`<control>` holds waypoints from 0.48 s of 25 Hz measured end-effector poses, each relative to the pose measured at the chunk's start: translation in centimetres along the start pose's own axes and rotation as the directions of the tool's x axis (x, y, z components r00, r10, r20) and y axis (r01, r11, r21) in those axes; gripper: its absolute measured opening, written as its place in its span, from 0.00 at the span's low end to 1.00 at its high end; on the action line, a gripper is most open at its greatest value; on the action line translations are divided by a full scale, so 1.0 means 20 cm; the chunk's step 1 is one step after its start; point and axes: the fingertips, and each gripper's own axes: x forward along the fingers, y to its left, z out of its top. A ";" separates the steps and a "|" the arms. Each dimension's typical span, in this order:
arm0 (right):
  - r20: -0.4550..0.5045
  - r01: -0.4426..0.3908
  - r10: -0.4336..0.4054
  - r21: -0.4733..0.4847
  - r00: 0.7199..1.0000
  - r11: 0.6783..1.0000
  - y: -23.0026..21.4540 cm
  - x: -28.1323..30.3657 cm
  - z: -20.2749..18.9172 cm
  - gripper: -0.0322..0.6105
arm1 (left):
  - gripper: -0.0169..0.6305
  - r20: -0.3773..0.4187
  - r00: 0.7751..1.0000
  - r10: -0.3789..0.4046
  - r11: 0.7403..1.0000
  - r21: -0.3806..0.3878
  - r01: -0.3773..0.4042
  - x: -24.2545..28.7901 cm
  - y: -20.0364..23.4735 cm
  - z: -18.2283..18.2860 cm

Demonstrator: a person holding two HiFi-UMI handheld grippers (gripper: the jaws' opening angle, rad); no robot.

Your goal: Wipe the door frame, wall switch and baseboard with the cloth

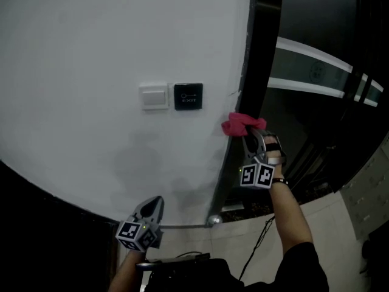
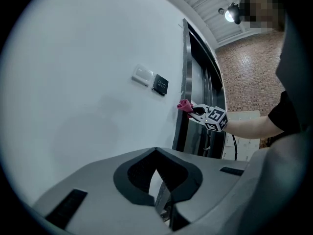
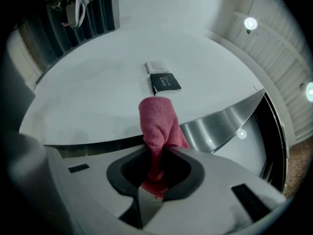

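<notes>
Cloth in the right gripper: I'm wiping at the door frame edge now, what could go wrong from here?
1. The right gripper pinches the cloth by a narrow fold, so dragging along the door frame could pull it out.
2. The black exit button sits between the frame and the white switch; a firm wipe there may press either one.
3. The wad is small, so bare jaw tips may scrape the steel.

Door frame (image 1: 264, 41), top cut off
</notes>
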 end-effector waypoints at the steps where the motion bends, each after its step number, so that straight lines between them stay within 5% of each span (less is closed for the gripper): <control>1: -0.002 -0.010 0.010 0.001 1.000 1.000 0.03 -0.01 -0.01 0.15 | 0.03 -0.003 1.000 -0.001 1.000 0.000 0.001 0.00 0.00 0.00; 12: -0.019 -0.105 0.106 0.013 0.994 0.994 0.30 -0.06 -0.08 0.15 | 0.03 -0.031 0.999 -0.006 1.000 -0.001 0.006 0.01 -0.03 -0.04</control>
